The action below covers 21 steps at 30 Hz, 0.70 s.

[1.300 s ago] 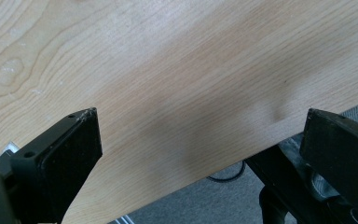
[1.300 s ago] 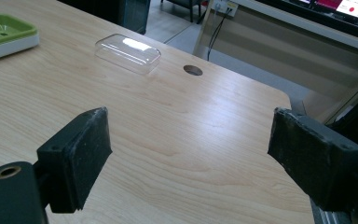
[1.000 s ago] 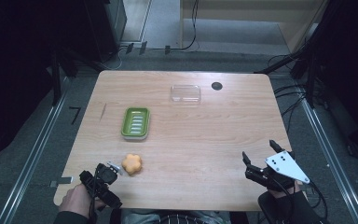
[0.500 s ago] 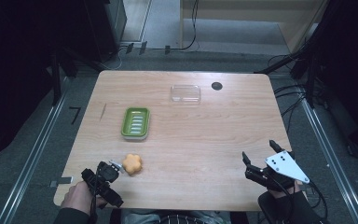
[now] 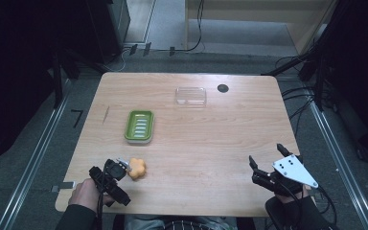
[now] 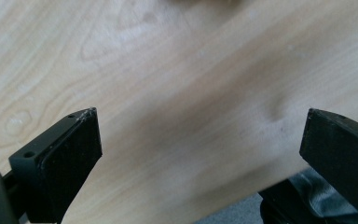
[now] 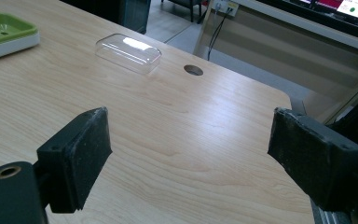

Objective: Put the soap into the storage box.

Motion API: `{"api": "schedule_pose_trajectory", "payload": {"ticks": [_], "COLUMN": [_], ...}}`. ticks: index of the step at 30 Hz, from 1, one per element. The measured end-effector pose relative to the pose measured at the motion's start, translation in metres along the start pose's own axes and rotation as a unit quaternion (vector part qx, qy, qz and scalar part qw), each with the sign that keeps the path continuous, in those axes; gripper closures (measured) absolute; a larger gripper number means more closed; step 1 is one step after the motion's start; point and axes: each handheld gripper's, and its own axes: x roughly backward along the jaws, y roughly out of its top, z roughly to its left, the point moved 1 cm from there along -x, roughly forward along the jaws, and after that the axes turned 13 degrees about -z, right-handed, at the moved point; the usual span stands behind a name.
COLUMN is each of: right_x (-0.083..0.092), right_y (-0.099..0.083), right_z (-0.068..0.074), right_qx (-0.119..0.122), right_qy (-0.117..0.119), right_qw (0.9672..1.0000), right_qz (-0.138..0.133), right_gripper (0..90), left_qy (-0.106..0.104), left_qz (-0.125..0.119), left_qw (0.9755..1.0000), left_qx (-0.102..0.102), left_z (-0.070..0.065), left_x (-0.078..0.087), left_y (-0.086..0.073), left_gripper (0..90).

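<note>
Left gripper sits near the tabletop's front-left corner, jaws spread wide over bare wood, just beside the orange soap; whether they touch is hard to make out. Right gripper hovers by the front-right corner, jaws spread and holding nothing. Green soap dish is left of centre, and the clear lid lies near the far edge.

Left gripper: two black jaws rising from the bottom corners, set wide apart with nothing between them; the left-hand pad's ribbed inner face is visible, with small holes along its edge and pale scuffing at the tip. Wooden tabletop: light grain with oval knot-like figures at left, seen close and slightly blurred. Table edge: runs along the lower right, with grey floor and a dark unclear object beyond it.
</note>
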Motion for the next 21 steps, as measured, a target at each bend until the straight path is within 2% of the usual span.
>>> {"api": "schedule_pose_trajectory", "payload": {"ticks": [11, 21], "right_x": [0.000, 0.000], "right_y": [0.000, 0.000], "right_z": [0.000, 0.000], "right_qx": [0.002, 0.002], "right_qy": [0.002, 0.002], "right_qw": [1.0000, 1.0000], "right_qz": [-0.001, -0.001], "right_gripper": [13.4, 13.3], "left_qy": [-0.016, -0.023], "left_qz": [-0.015, -0.025], "left_qw": [0.9997, 0.9994], "left_qx": [-0.005, 0.003], "left_z": [0.003, 0.004], "left_x": [-0.008, -0.014], "left_y": [0.014, 0.028], "left_gripper": [0.0, 0.0]}}
